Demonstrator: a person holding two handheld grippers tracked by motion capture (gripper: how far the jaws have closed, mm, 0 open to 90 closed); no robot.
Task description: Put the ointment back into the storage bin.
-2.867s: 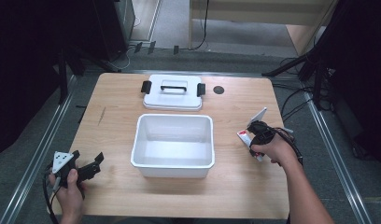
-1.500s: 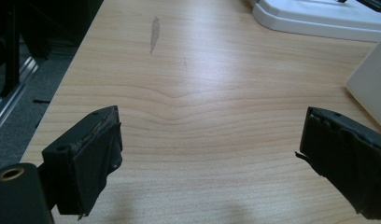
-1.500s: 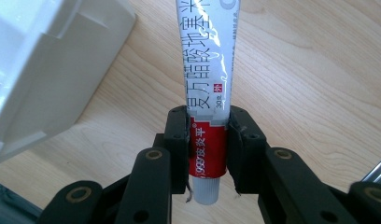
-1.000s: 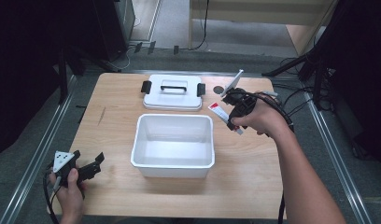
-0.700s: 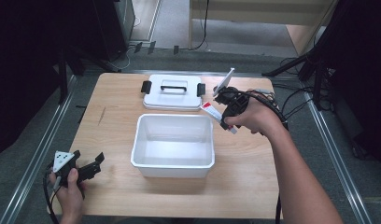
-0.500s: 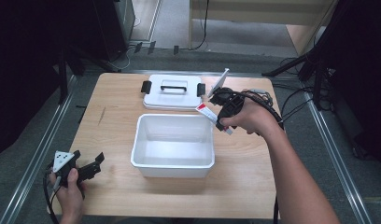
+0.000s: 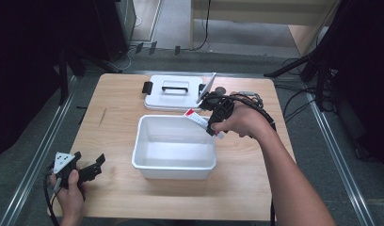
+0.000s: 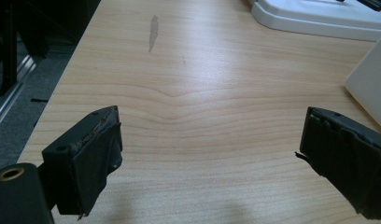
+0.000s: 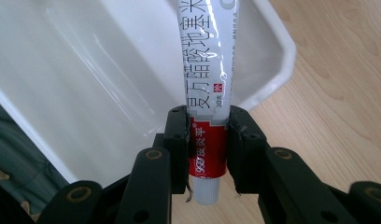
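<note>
1. We hold the right claw (image 7: 213, 117) just right of the frame's centre in the high view, over the upper right corner of the white rectangular plastic tub (image 7: 173, 165).
2. This claw is clenched on a white and red toothpaste-style tube (image 9: 206, 112); in the right gripper view the two black jaws press on the tube's red band from either side, near the capped end, which hangs below them.
3. The tube's long white part, printed with dark characters, runs up the middle of that view and lies over the tub's open inside; the tub's rim (image 9: 277, 70) curves past at the upper right, with bare wood beyond it.
4. In the high view the tube (image 7: 196, 117) shows as a short white and red strip slanting across the tub's upper right rim.
5. Above the tub in that view lies a flat white plastic lid with a handle and black side clips (image 7: 173, 92), resting on the light wooden bench (image 7: 115, 113).
6. Our left claw (image 7: 89, 170) sits at the lower left of the high view, low over the bench and well apart from the tub.
7. It is released: in the left gripper view its jaws stand wide with bare wood between them, and the tub's wall (image 8: 370, 88) shows at the right edge.
</note>
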